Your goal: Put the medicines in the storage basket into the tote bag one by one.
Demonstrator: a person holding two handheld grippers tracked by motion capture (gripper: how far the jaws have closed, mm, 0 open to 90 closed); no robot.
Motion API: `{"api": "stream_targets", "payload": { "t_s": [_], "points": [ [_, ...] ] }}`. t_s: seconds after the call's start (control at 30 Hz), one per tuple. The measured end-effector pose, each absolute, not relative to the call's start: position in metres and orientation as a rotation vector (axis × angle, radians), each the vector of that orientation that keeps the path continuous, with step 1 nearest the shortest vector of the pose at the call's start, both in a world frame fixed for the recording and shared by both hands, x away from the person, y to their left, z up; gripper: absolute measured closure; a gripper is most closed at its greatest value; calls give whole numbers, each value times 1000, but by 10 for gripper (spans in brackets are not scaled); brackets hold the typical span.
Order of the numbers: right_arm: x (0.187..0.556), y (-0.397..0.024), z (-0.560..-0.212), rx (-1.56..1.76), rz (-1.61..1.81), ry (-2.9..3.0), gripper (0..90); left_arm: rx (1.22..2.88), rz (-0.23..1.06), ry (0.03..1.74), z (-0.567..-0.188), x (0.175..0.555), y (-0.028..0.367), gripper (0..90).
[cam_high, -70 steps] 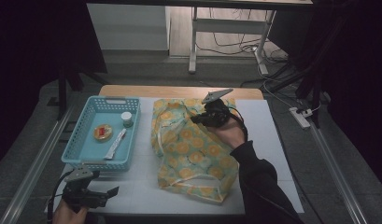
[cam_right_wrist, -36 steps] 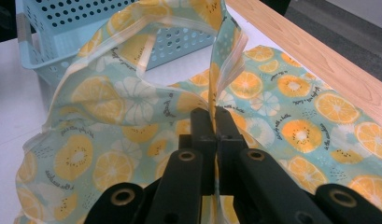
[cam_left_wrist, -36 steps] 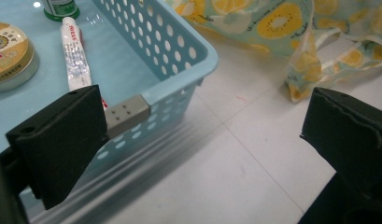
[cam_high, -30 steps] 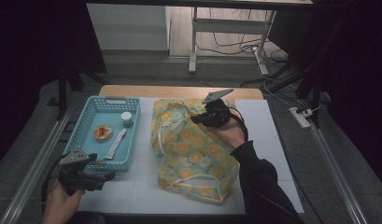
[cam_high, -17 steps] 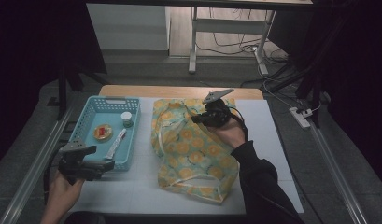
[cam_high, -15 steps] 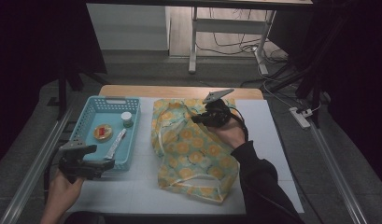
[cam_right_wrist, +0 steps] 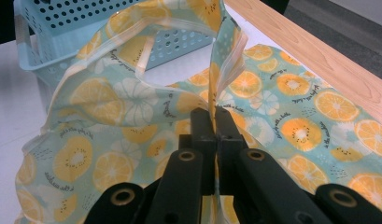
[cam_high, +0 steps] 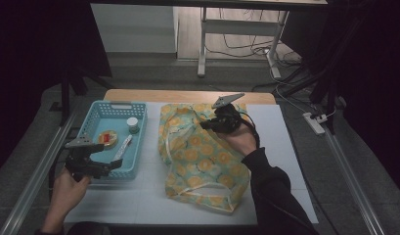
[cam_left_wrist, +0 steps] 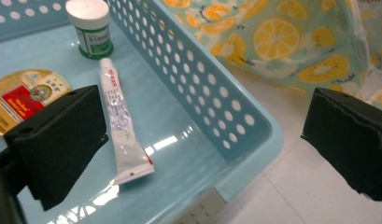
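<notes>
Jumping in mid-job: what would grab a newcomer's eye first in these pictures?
The citrus-print cloth bag sprawled mid-table, its edge pinched and lifted by the right hand-held gripper. Left of it sits a blue perforated basket holding a tube, a white-capped jar and a round tin, with the open left hand-held gripper at its near edge.

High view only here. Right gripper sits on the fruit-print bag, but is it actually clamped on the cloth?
Observer: Yes. In the right gripper view the right gripper is shut on the bag, pinching a raised fold of its rim.
Operator: Left gripper's jaws?
Observer: The left gripper is open, with the basket corner between its jaws and nothing gripped.
Operator: What lies nearest it?
Observer: A white tube, flat on the basket floor by one jaw, with a round tin and a small green-labelled jar beyond.
</notes>
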State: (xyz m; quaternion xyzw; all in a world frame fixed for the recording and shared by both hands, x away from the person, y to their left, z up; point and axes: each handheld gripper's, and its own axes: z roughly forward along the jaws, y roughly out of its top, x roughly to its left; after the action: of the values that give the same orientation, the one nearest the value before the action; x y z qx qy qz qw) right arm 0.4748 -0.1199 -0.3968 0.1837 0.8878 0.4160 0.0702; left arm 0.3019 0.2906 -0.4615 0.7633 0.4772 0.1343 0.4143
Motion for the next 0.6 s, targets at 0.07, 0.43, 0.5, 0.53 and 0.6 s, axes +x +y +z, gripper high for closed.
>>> {"api": "stream_targets", "payload": {
  "t_s": [0.07, 0.43, 0.5, 0.53, 0.6],
  "points": [
    [475, -120, -397, 555, 1254, 2669, 898, 1937, 349, 1207, -460, 306, 292, 0],
    [475, -120, -397, 553, 1248, 2671, 898, 1992, 392, 1340, -464, 332, 298, 0],
    [475, -120, -397, 553, 1246, 2671, 897, 1989, 392, 1345, -464, 336, 300, 0],
    [475, -120, -397, 554, 1246, 2670, 898, 1987, 392, 1349, -464, 339, 301, 0],
    [475, -120, -397, 553, 1245, 2671, 897, 1985, 386, 1352, -463, 344, 303, 0]
  ]
}}
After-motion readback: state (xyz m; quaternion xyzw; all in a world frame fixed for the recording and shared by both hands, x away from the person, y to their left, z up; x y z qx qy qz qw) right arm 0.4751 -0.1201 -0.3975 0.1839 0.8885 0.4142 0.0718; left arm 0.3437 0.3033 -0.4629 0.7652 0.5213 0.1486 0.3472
